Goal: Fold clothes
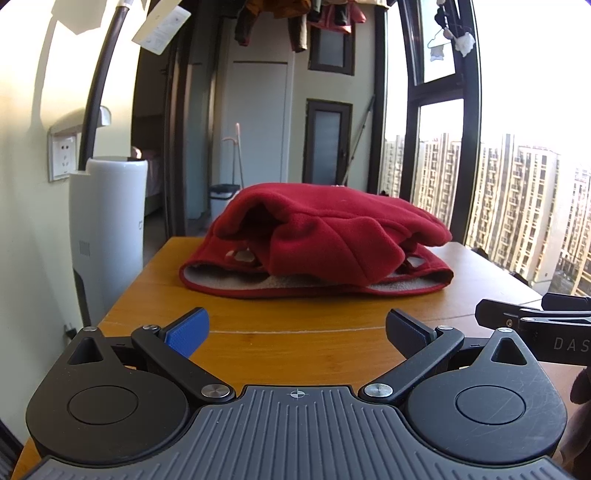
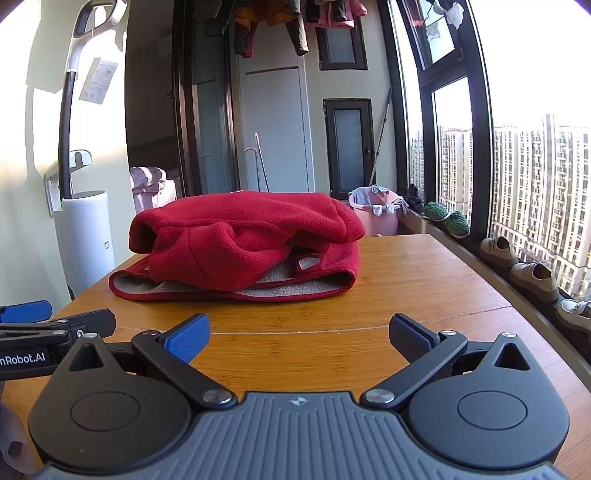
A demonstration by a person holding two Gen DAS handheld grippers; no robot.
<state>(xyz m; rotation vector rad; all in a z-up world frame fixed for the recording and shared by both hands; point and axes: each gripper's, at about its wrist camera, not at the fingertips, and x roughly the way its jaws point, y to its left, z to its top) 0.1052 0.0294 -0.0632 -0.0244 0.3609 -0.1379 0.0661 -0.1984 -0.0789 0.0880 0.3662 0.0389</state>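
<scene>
Premises: a residential flat's enclosed balcony, high up. Laundry (image 2: 295, 22) hangs overhead, shoes (image 2: 532, 275) line the window sill (image 2: 476, 258), a pink wash basket (image 2: 376, 216) (clothes inside) stands by; apartment towers (image 2: 535, 199) show outside.

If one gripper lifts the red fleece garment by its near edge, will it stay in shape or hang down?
The red fleece garment with grey lining would probably sag and unfold, since it lies in soft, rounded folds. Its thick pile looks easy to grip, not slippery. It seems bulky but likely light. Both the left gripper and the right gripper are open.
</scene>
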